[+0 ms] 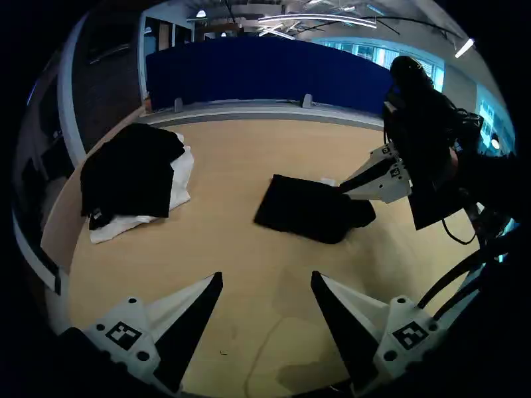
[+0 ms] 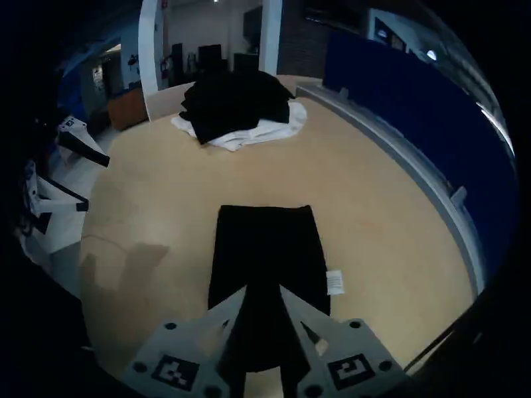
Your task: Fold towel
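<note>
A black towel lies folded into a long rectangle on the light wooden table, with a small white label at its edge. My right gripper is down on the towel's near end, jaws nearly together and pressing a fold of black cloth. From the left gripper view, that right gripper meets the towel's right edge, held by a person in dark clothing. My left gripper hovers open over bare table, short of the towel. It also appears at the left.
A pile of black and white towels sits at the table's far side. A blue partition runs behind the table. The table's curved edge is close on the left. Cables hang at the right.
</note>
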Demonstrator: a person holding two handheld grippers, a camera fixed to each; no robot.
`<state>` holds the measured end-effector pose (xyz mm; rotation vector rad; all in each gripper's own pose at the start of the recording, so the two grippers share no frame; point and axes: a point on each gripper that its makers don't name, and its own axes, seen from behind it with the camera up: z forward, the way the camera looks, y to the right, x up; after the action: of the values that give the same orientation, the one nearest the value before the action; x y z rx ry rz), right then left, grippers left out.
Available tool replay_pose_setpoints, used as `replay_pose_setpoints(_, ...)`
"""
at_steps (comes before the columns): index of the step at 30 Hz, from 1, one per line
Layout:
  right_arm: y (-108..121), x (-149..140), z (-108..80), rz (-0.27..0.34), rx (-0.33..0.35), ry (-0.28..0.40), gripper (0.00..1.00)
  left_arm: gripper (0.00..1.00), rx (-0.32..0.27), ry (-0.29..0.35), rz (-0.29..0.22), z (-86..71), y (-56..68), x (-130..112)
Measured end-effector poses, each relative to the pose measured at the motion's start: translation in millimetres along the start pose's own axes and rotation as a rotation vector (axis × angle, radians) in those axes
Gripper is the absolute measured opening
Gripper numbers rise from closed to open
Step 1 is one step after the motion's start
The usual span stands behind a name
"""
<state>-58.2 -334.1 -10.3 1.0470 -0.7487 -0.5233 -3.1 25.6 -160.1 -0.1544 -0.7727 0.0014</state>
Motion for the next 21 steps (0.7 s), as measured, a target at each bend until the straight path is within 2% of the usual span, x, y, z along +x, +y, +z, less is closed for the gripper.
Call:
replay_pose_setpoints(2, -1, -4, -6.9, 0.015, -0.011, 0.008, 0.56, 0.99, -0.003, 0.0, 0.003, 0.3, 1.7, 0)
replay_pose_setpoints(6, -4, -16, -23.5, 0.045, -0.041, 0.025, 0.78, 0.99, -0.006, 0.001, 0.007, 0.5, 4.8, 2)
replay_pose_setpoints(9, -6, -37, -34.0, 0.075, -0.072, 0.019, 0.81, 0.99, -0.012, 0.01, 0.011, 0.1, 7.6, 5)
replay_pose_setpoints(14, -14, -76, -38.5, 0.156, -0.087, -0.012, 0.81, 0.99, -0.021, 0.004, 0.012, 1.6, 12.4, 3)
replay_pose_setpoints(21, -19, -91, -37.4, 0.274, -0.093, -0.006, 0.81, 0.99, -0.022, -0.004, 0.032, 3.3, 14.4, -1)
